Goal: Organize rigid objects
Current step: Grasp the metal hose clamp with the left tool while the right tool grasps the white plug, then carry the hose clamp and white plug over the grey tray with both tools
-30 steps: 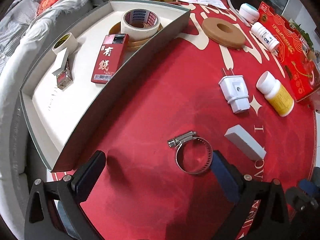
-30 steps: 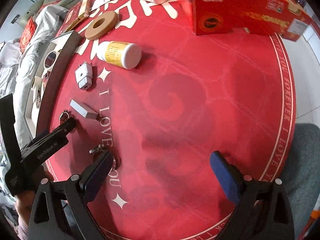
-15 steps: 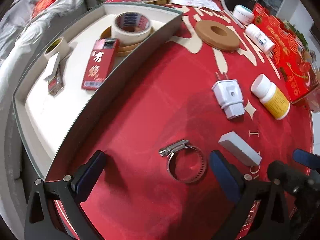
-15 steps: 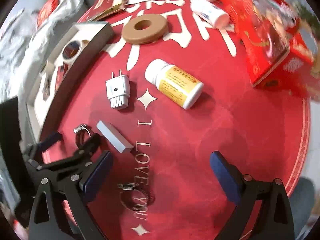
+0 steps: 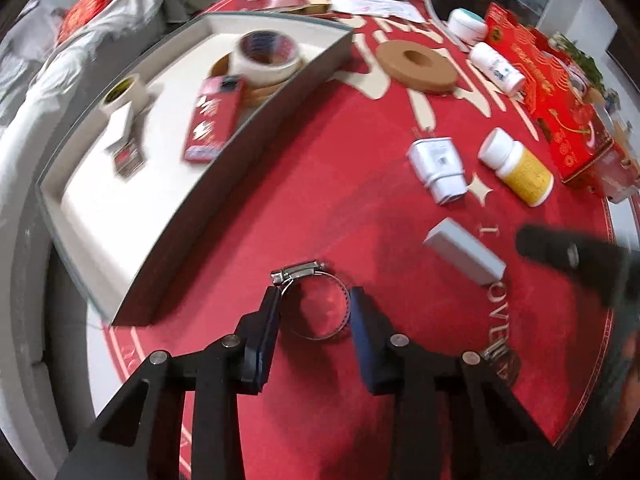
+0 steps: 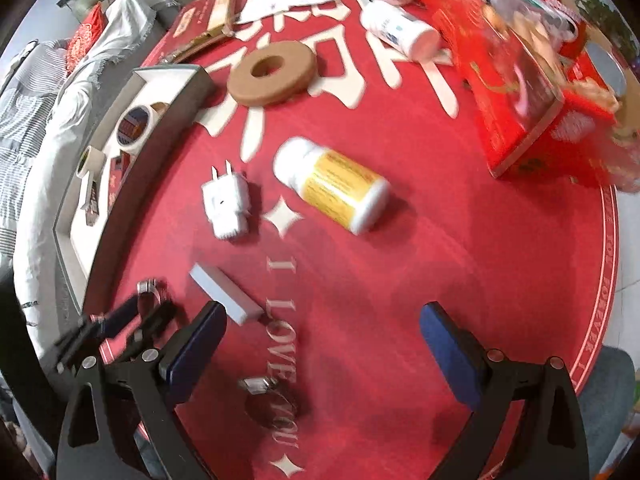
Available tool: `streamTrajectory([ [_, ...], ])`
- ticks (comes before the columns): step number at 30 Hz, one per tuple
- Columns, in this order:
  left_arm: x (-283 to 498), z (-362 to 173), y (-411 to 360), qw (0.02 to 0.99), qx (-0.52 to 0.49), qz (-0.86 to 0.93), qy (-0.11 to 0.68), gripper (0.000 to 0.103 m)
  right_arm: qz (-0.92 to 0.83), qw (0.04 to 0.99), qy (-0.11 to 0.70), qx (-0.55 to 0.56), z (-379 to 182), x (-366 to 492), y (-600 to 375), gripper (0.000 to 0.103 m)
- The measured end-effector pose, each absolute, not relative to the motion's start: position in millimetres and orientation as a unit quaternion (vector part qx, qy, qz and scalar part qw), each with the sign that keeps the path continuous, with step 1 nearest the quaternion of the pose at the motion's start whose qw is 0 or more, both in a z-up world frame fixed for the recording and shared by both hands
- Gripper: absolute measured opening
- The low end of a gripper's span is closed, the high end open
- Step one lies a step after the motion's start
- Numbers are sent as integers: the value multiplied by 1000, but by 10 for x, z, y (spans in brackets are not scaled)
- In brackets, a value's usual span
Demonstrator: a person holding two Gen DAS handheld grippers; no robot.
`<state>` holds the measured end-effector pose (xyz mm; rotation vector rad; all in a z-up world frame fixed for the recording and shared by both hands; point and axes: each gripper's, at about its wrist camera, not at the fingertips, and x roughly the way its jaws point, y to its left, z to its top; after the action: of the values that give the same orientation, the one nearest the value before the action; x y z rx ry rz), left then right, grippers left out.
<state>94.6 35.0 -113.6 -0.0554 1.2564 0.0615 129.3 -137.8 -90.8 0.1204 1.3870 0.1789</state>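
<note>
A metal hose clamp point(image 5: 314, 304) lies on the red tablecloth. My left gripper point(image 5: 314, 312) has closed in on it, with a blue pad touching each side of the ring. A grey tray point(image 5: 260, 128) at the left holds tape rolls point(image 5: 266, 54) and a red box point(image 5: 214, 118). My right gripper point(image 6: 320, 328) is open and empty above the cloth. Before it lie a grey block point(image 6: 226, 294), a white plug point(image 6: 226, 204) and a yellow-labelled bottle point(image 6: 334, 184). A second hose clamp point(image 6: 270, 402) lies between its fingers, low in the view.
A brown ring point(image 5: 416, 66), a white bottle point(image 5: 496, 68), a white jar point(image 5: 468, 26) and a red carton point(image 5: 548, 100) sit at the back right. The right gripper's finger point(image 5: 568, 256) reaches in at the right of the left wrist view.
My left gripper's fingers have closed from wide open onto the hose clamp. My right gripper has swung toward the grey block and plug, staying open.
</note>
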Motion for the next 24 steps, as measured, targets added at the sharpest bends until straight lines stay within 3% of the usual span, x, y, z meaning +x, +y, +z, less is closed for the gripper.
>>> streamTrajectory([
  [6,862,-1139,396,809,-31,36,585,37,122,750,648,42,-1038,1636,-924,97],
  [7,888,-1146,385,809,-32,37,586,37,119,745,655,44,-1106,1714,-847,91],
  [8,917,-1155,373,809,-32,37,586,37,114,743,658,39,-1142,1765,-794,92],
  [11,878,-1147,396,809,-33,38,585,38,99,759,643,-15,-1141,1906,-570,76],
  [13,857,-1140,401,810,-32,38,584,38,83,766,634,-68,-1146,1963,-439,55],
  [14,854,-1139,400,811,-33,39,583,38,87,768,630,-79,-1140,1970,-399,50],
  [15,830,-1132,408,811,-33,39,583,38,95,767,629,-85,-1130,1966,-369,33],
  [24,781,-1124,436,803,-47,50,591,37,105,756,646,-26,-1024,1697,-731,34],
])
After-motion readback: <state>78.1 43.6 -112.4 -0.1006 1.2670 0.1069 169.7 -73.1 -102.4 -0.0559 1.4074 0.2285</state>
